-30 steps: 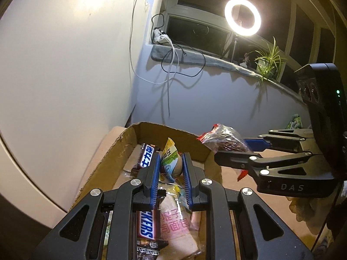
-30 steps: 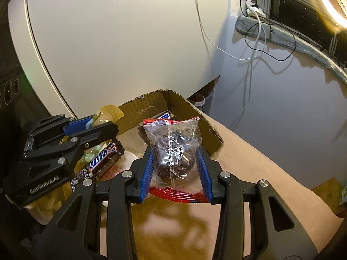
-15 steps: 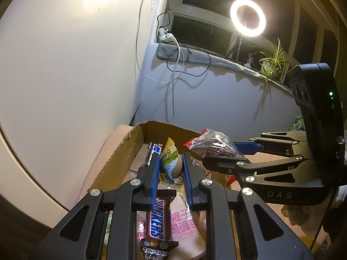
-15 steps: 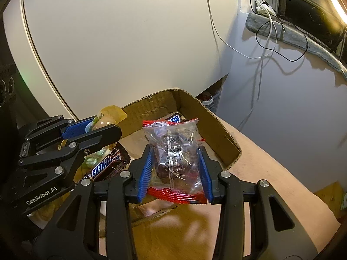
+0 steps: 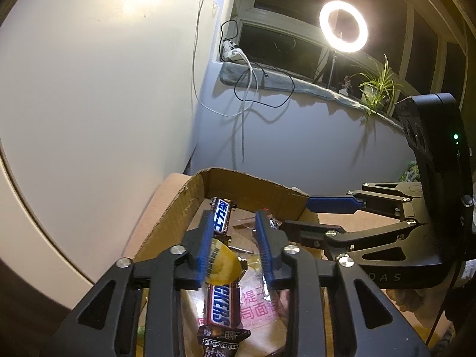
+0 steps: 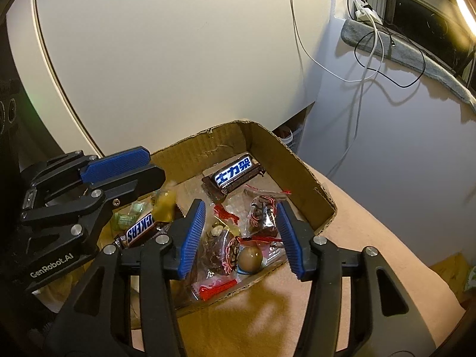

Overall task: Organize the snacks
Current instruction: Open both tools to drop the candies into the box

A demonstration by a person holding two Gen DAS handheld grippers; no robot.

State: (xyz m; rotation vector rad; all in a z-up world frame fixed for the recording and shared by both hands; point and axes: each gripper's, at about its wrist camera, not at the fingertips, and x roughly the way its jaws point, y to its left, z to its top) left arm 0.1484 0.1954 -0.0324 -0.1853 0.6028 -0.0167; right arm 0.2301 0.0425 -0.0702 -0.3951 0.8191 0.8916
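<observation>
Left wrist view: the left hand-held gripper point(image 5: 235, 244) hangs over the near part of the cardboard box point(image 5: 190, 205), its blue pads spread, having just been opening. The yellow snack packet point(image 5: 223, 263) is blurred, partly against the left pad and low in the gap; whether that pad touches it I cannot tell, and the right pad stands clear of it. It looks released, on its way into the box. Just under it lies a Snickers bar point(image 5: 221, 306), its long axis running along the gripper's pointing line, away from the camera. A second bar with blue characters point(image 5: 220, 215) lies toward the box's far wall, also lengthwise. The right hand-held gripper point(image 5: 315, 214) reaches over the box's right wall.

Right wrist view: the right hand-held gripper point(image 6: 241, 235) is spread too, its jaws having just been opening, and nothing is pinched. The clear red-trimmed bag of dark snacks point(image 6: 261, 217) lies below on the box floor between the pads and apart from both, near the box's right wall point(image 6: 297, 166). The left hand-held gripper point(image 6: 128, 172) sits over the box's left half, with the yellow blur below its tips.

Both pieces seem delivered; the next move is probably a straight lift up from the box.
</observation>
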